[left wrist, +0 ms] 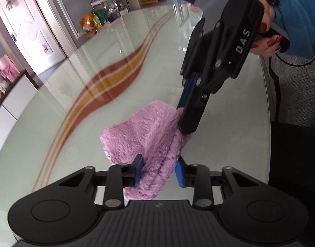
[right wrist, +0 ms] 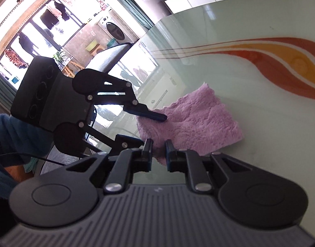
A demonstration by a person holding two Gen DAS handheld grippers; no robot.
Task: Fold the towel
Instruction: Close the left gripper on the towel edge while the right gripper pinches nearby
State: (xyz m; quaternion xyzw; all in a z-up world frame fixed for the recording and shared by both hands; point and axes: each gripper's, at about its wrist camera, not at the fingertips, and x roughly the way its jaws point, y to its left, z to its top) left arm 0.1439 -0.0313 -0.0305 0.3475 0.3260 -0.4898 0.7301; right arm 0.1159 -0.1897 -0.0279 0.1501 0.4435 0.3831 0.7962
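A pink fluffy towel lies folded on the glass table; it also shows in the right wrist view. My left gripper has its blue pads on either side of the towel's near thick edge, pinching it. In the right wrist view the left gripper comes in from the left, one finger over the towel and one under. My right gripper is closed to a narrow gap on the towel's near corner. In the left wrist view the right gripper points down onto the towel's right edge.
The table has a red and orange wavy stripe. Snack bags sit at its far edge. A dark chair stands beyond the table's left edge. White cabinets are on the left.
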